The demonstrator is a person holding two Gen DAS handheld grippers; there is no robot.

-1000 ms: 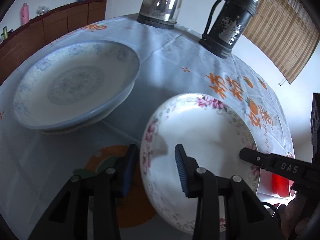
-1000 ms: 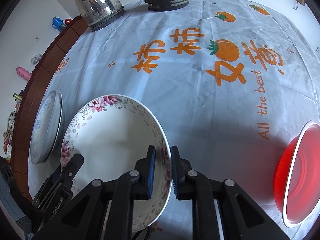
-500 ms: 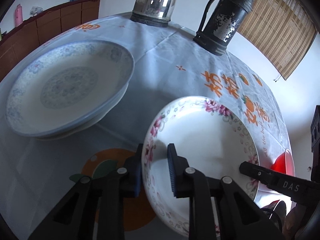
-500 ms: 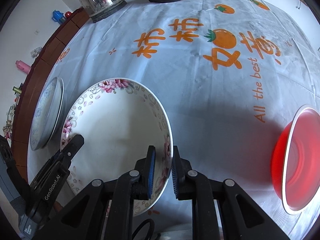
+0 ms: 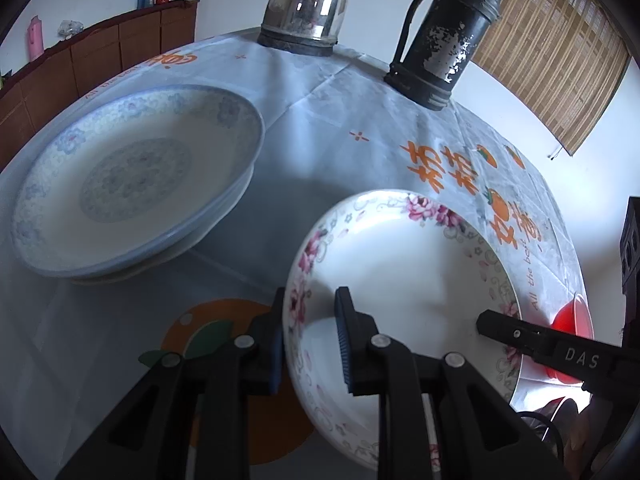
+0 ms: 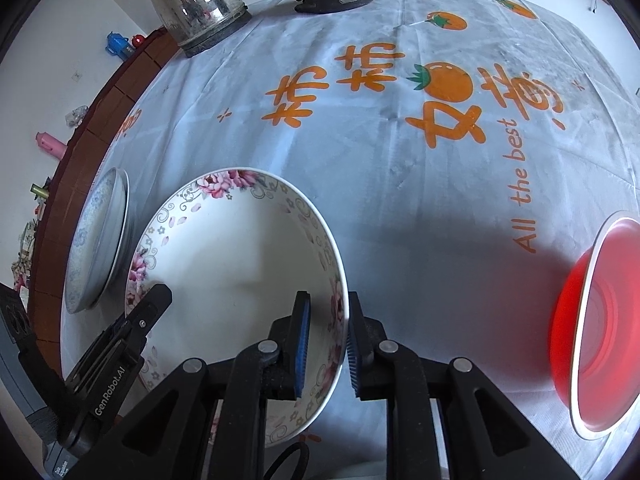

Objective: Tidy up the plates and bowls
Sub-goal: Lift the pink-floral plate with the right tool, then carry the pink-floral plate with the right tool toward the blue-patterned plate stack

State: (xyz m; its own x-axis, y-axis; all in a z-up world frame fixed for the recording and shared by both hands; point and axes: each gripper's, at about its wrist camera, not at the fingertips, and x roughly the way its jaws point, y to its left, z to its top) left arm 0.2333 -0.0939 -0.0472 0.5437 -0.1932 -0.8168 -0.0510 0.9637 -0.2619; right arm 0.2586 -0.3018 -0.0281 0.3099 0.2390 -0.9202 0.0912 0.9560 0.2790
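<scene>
Both tongs, left (image 5: 310,336) and right (image 6: 326,342), straddle opposite rims of the floral bowl (image 6: 240,256).

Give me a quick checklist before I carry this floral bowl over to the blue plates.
1. Left gripper on the white pink-flowered bowl: jaws straddle its rim, ok.
2. Right gripper on the opposite rim: jaws straddle it, ok.
3. Firmness of both grips: cannot tell.
4. Bowl clear of the printed white tablecloth: cannot tell.
5. Stacked blue-patterned plates with nothing in the top one: ok.
6. Steel kettle, black flask and red bowl out of the path: ok.
</scene>
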